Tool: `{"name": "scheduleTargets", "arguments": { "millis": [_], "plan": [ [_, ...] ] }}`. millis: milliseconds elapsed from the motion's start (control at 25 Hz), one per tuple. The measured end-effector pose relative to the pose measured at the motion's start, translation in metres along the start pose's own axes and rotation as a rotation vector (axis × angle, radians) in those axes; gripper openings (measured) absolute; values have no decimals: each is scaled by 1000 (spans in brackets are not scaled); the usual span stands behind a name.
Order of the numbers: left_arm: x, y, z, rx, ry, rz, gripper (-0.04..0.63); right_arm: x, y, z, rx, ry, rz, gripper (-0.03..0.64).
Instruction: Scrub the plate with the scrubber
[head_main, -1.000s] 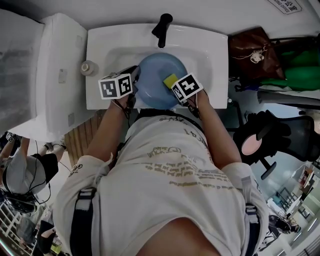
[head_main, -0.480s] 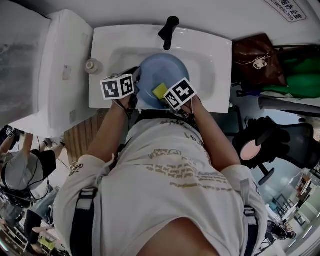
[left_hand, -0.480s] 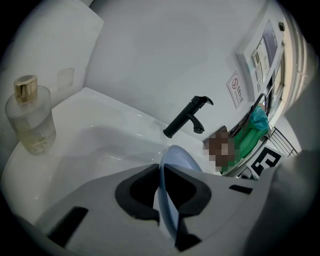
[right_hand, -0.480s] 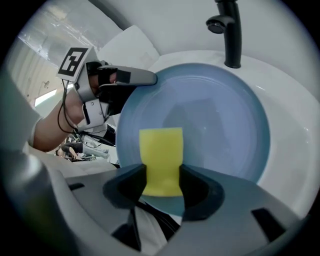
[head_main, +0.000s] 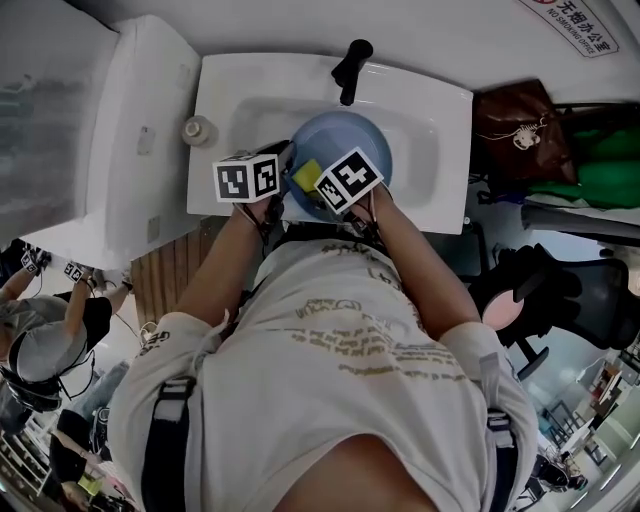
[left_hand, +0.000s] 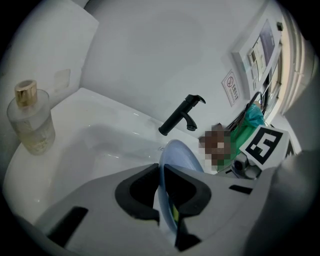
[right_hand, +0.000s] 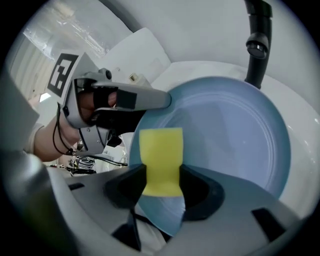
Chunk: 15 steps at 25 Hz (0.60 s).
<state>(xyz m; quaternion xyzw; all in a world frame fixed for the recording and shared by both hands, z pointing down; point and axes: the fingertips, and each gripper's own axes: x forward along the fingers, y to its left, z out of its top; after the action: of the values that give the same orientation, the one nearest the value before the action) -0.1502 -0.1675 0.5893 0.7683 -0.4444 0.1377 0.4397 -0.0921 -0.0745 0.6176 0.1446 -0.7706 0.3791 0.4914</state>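
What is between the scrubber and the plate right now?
Nothing visible. The right gripper holds the scrubber right over the plate, apparently touching its face. The left gripper clamps the plate's rim beside the scrubber, not under it.

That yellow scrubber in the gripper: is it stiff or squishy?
Probably squishy: the yellow scrubber narrows where the right gripper pinches it. Likely light too, since its free end stands straight without sagging against the blue plate.
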Motion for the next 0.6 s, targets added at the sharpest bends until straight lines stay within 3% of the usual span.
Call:
{"name": "scheduleTargets", "arguments": {
  "millis": [400,600],
  "plan": [
    [-7,-5,-6,21,10,16,38,-12,-34,35,-98,-1,-185,213],
    [-8,-3,-1,29,-2,18,38,-19,-62,47,-24,-55,-217,215]
  ]
}}
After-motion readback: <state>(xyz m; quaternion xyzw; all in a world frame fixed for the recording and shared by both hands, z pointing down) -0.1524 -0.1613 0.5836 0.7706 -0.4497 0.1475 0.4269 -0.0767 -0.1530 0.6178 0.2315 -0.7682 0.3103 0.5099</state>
